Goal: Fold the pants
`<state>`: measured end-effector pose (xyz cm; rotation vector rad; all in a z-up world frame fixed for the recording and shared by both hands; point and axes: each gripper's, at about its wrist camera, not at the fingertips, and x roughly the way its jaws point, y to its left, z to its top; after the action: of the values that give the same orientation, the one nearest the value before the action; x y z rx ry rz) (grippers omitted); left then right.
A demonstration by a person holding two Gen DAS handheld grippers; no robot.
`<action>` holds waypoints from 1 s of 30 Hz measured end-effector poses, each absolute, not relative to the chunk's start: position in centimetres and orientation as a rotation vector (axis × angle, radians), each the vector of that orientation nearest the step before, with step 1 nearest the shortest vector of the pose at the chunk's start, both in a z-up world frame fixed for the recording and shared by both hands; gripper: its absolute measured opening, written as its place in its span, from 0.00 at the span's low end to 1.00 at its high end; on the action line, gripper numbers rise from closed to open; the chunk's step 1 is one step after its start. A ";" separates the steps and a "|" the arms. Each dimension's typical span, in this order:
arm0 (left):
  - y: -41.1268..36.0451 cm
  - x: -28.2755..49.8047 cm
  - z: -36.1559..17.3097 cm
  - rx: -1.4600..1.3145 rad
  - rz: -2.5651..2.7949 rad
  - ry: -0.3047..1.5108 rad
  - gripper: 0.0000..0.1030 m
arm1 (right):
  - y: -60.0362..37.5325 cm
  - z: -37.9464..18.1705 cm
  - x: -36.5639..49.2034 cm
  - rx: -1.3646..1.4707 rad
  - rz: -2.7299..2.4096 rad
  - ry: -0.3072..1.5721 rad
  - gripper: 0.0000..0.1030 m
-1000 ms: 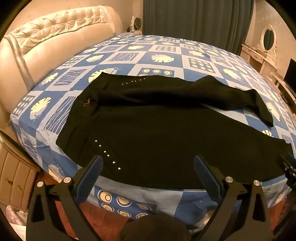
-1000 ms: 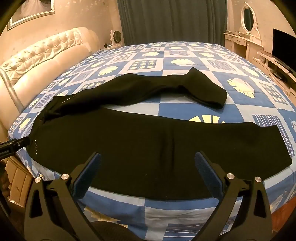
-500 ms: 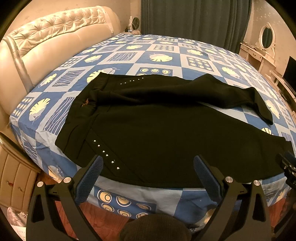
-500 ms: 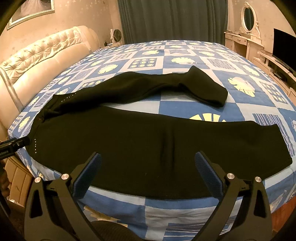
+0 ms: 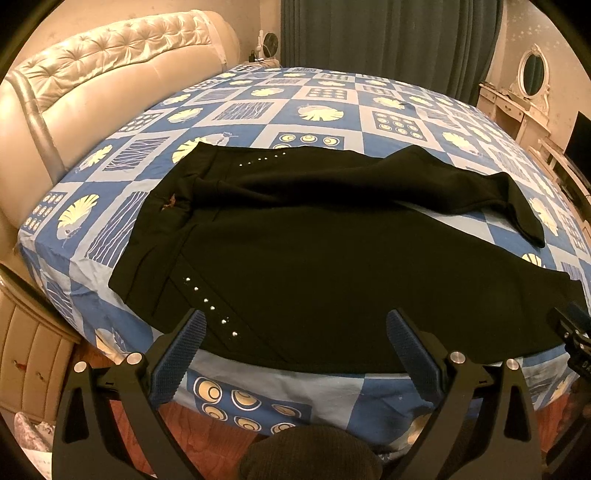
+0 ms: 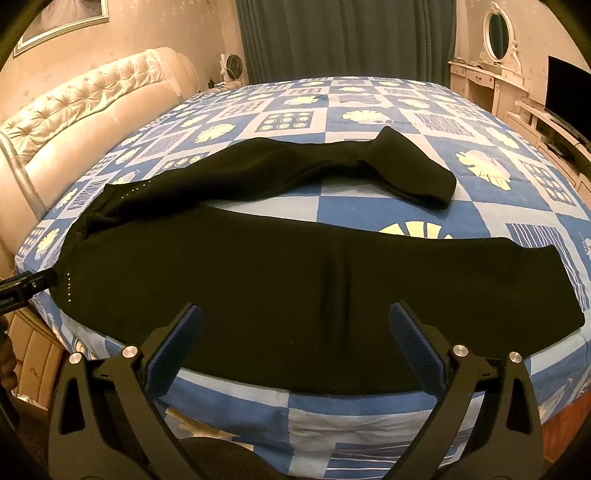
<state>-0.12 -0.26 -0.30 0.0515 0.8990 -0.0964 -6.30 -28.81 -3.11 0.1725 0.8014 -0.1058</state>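
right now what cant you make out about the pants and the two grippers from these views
- Left wrist view: the near leg's cuff end of the black pants runs behind the right gripper's tip at the right edge.
- Right wrist view: the waistband corner sits behind the left gripper's tip at the left edge.
- Both views: the small orange mark at the waist is too small to identify.
- Both views: the bed drops below the frame.

A bed (image 6: 369,417) with a blue patchwork cover (image 5: 321,110) filled the room, its tufted cream headboard (image 5: 92,74) at the left. Dark teal curtains (image 6: 343,37) hung behind it. A white dressing table (image 6: 476,77) with 1 oval mirror (image 6: 498,31) stood at the right, near a dark screen (image 6: 567,92). Warm light tinted the walls.
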 end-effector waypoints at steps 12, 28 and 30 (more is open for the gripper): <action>-0.3 -0.2 -0.4 0.053 -0.096 0.903 0.95 | -29.0 -3.2 -6.2 0.174 -0.107 0.804 0.98; -0.3 -0.1 -0.3 0.054 -0.096 0.905 0.95 | -29.0 -3.6 -6.3 0.173 -0.107 0.815 0.98; -0.4 -0.1 -0.4 0.054 -0.097 0.906 0.95 | -29.0 -3.7 -6.2 0.172 -0.108 0.816 0.98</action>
<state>-0.13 -0.42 -0.39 0.0539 0.9059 -0.0969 -6.25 -29.00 -3.70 0.1717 0.8160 -0.1077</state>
